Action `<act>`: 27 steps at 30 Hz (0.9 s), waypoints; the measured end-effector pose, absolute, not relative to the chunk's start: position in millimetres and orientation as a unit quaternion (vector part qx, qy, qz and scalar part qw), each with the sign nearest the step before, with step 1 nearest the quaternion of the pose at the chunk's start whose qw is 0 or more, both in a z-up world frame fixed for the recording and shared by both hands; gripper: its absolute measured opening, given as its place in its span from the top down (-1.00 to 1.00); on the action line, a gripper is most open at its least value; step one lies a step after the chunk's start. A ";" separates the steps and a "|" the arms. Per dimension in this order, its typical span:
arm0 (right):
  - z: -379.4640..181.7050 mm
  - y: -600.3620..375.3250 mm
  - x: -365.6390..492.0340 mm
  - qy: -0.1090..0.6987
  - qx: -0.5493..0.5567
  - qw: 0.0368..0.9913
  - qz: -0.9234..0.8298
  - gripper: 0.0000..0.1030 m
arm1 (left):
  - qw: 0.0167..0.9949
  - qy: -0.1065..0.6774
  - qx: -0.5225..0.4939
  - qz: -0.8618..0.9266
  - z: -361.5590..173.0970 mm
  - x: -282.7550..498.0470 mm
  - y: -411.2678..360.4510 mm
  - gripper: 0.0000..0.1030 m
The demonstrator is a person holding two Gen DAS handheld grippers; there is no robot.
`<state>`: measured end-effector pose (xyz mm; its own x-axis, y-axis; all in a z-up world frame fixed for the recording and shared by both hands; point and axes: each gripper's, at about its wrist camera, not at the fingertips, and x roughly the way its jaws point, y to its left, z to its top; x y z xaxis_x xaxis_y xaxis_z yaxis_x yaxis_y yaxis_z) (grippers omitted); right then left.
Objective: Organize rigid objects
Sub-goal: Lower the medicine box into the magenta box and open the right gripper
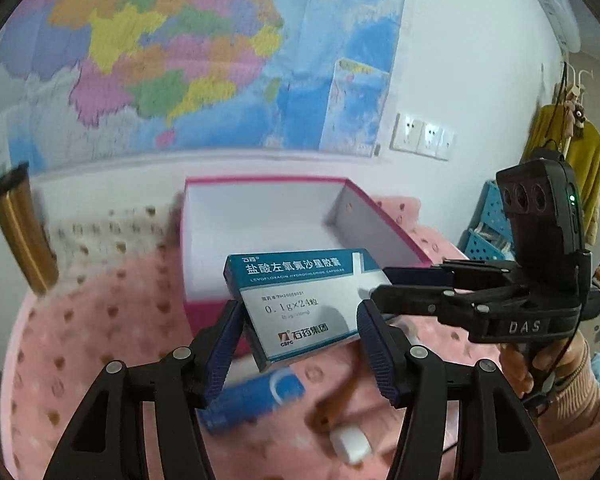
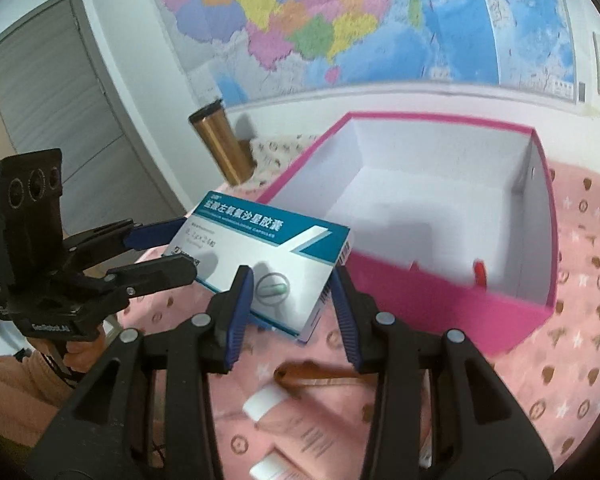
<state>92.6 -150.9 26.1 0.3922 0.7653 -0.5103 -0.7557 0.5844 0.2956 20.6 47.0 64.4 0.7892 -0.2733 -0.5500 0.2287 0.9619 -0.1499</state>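
Observation:
A white and teal medicine box (image 1: 304, 300) is held up over the pink cloth, just in front of the open pink storage box (image 1: 260, 224). My left gripper (image 1: 300, 344) is closed on the medicine box's two short sides. My right gripper (image 2: 292, 308) also grips the medicine box (image 2: 268, 264) across its near end; it shows from the side in the left wrist view (image 1: 380, 280). The pink storage box (image 2: 440, 208) has a white inside, with a small red thing (image 2: 479, 274) by its near wall.
A blue tube (image 1: 256, 400), a brown stick (image 2: 320, 374) and white-capped tubes (image 2: 260, 404) lie on the pink cloth (image 2: 580, 320) under the grippers. A gold tumbler (image 2: 224, 148) stands at the back left by the wall. A blue crate (image 1: 488, 224) is at the right.

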 end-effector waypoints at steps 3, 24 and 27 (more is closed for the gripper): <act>34.3 -146.9 107.2 0.304 0.011 0.839 0.451 0.16 | 0.947 0.291 -0.034 -0.130 70.3 35.9 49.3 -0.16; 8.9 -111.8 183.8 0.366 0.026 0.826 0.427 0.16 | 0.925 0.368 -0.036 -0.088 23.3 122.2 71.2 -0.16; 2.4 -108.8 187.4 0.375 0.026 0.823 0.426 0.16 | 0.923 0.373 -0.030 -0.084 19.6 124.8 71.2 -0.16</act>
<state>187.4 -108.8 2.4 0.3554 0.7206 -0.5953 -0.6816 0.6357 0.3625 124.8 71.2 19.6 0.7075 -0.1778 -0.6839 0.1325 0.9840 -0.1188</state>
